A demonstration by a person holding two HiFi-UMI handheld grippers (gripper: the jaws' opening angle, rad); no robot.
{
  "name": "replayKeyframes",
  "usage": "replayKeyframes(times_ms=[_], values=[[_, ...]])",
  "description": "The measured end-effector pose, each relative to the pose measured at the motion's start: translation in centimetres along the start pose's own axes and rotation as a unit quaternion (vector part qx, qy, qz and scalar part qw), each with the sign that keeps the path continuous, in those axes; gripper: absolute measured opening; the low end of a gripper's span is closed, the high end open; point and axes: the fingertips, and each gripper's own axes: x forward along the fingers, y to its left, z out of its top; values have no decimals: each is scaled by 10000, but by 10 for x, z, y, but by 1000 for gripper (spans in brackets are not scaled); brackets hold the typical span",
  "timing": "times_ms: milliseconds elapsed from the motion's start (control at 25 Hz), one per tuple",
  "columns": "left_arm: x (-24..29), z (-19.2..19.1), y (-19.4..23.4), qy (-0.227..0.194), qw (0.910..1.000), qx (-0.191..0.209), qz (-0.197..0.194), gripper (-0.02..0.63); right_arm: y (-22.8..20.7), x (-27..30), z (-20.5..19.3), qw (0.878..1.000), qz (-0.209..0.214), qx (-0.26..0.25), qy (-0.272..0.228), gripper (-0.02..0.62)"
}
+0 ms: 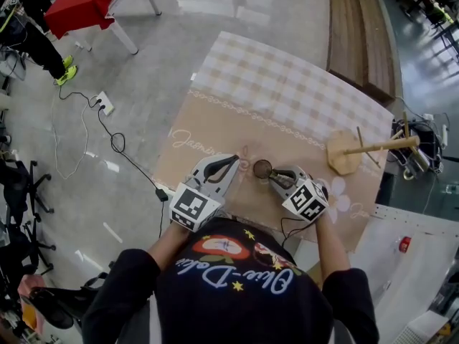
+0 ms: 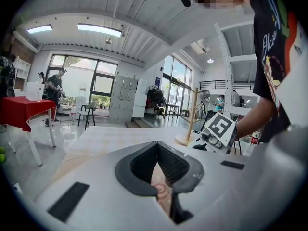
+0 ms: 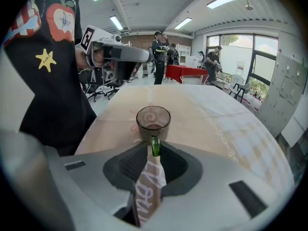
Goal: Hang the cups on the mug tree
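While the person's left arm reaches forward from a dark sleeve, the left gripper (image 1: 231, 165) is held nearly level over the near part of the surface (image 1: 287, 92), its jaws pressed together with nothing between them. Just to its right stands the cup (image 1: 262, 168), a brown glass one, upright with its mouth facing up; whether its base rests on the checked cloth cannot be told. Beside the cup, the right gripper (image 1: 275, 175) slants down and inward from the right forearm, pinching the cup's green handle (image 3: 155, 147) between its pads. Farther right, well apart from both hands, the wooden mug tree (image 1: 343, 151) stands upright near the surface's edge, its pegs bare.
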Motion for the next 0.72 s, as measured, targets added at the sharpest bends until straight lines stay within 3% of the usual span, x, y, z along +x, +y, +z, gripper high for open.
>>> replayKeyframes(times_ms=[240, 720], values=[[-3, -1, 2, -79, 9998, -194, -31, 9, -1, 3, 1, 9999, 8, -128, -1, 55], [0, 1, -2, -30, 9998, -112, -184, 9, 3, 1, 2, 9996, -247, -125, -74, 48]])
